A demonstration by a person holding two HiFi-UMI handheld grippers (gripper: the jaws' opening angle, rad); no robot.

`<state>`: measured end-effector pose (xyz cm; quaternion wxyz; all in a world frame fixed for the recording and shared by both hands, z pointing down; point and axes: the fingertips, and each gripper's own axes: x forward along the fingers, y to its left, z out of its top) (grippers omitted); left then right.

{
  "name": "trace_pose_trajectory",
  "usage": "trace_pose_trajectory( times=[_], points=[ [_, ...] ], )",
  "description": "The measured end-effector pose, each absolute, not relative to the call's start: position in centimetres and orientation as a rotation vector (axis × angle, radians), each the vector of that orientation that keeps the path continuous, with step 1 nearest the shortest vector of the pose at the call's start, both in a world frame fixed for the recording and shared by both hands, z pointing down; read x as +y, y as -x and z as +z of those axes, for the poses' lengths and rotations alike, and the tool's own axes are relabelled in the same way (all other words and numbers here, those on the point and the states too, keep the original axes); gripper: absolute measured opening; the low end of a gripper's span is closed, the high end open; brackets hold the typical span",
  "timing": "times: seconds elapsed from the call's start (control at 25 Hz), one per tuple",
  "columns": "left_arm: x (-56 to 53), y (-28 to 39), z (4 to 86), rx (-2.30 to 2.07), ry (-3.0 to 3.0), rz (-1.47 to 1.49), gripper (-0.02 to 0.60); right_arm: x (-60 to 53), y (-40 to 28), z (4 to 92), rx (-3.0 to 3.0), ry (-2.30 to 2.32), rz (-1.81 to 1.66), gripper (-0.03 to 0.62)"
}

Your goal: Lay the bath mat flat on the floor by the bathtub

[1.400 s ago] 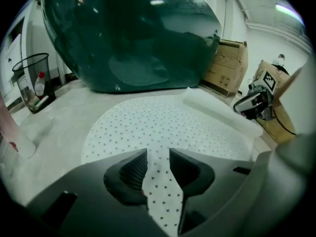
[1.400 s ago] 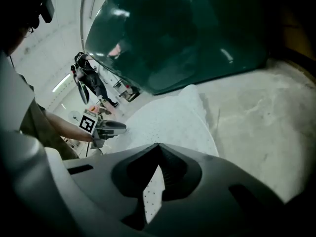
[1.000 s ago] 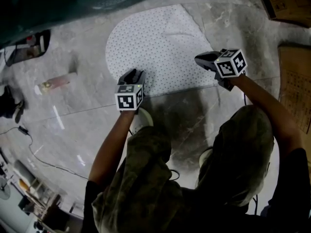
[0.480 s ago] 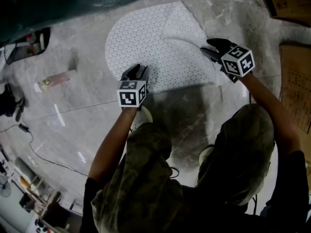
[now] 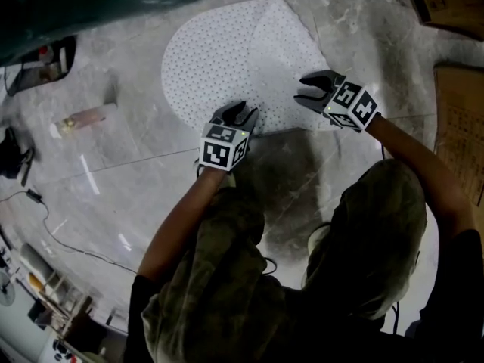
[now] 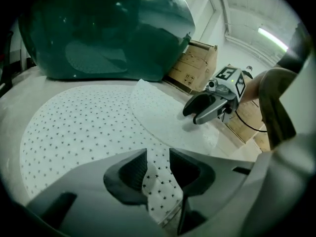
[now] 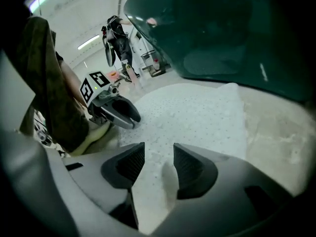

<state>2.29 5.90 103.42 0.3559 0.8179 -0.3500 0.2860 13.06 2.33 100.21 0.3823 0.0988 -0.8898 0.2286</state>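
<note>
1. Bath mat (image 5: 219,59): it lies on the grey, marble-veined floor (image 5: 151,172) right beside the dark green bathtub (image 5: 91,6). Its far edge is rounded and its near edge straight.
2. Writing: the cardboard boxes (image 5: 446,6) at the right carry print too small to read. The label on a pale bottle-like thing (image 5: 85,121) lying on the floor at the left is blurred.
3. Hard to see: the tub is cut off by the top of the head view. The person's knees cover the floor below the mat.
4. Texture: the mat is white and flexible, dotted all over with small dark marks. A flap at its right is folded over and shows a smoother, paler face.
5. Left gripper (image 5: 240,112): its fingers pinch a raised strip of the mat's near edge.
6. Right gripper (image 5: 306,91): its fingers have just been opening and stand spread over the folded flap. Nothing is clamped between them; the mat lies beneath.
</note>
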Motion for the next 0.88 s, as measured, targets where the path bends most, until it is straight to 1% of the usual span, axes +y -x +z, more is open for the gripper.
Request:
trace_pose_trajectory(
  times=[0.08,0.28,0.4,0.44,0.52,0.6,0.68,0.88],
  points=[
    [6.4,-2.3,103.7,-0.886,-2.107,0.747,0.155,4.5,-11.2,100.4,-2.267,-0.147,0.644,0.199],
    [6.9,-1.3,103.8,-0.905,-2.084,0.748,0.153,7.9,-7.7,102.3,-2.211,-0.019,0.632,0.202],
    [7.6,-0.3,104.0,-0.931,-2.047,0.739,0.149,8.6,-7.3,103.9,-2.151,-0.031,0.570,0.238],
    [7.7,0.0,104.1,-0.942,-2.028,0.735,0.134,8.4,-7.4,104.1,-2.137,-0.039,0.519,0.216],
    [7.8,0.5,104.2,-0.957,-2.005,0.725,0.126,7.9,-7.4,104.4,-2.110,-0.051,0.439,0.167],
    [7.9,0.8,104.1,-0.965,-2.004,0.722,0.124,8.1,-7.3,104.5,-2.086,-0.030,0.367,0.178],
    [8.1,0.7,104.0,-0.972,-2.005,0.714,0.124,8.8,-7.2,104.6,-2.072,0.014,0.273,0.212],
    [8.0,0.5,103.7,-0.989,-2.007,0.688,0.121,8.7,-7.2,104.9,-2.050,0.056,0.108,0.193]
  ],
)
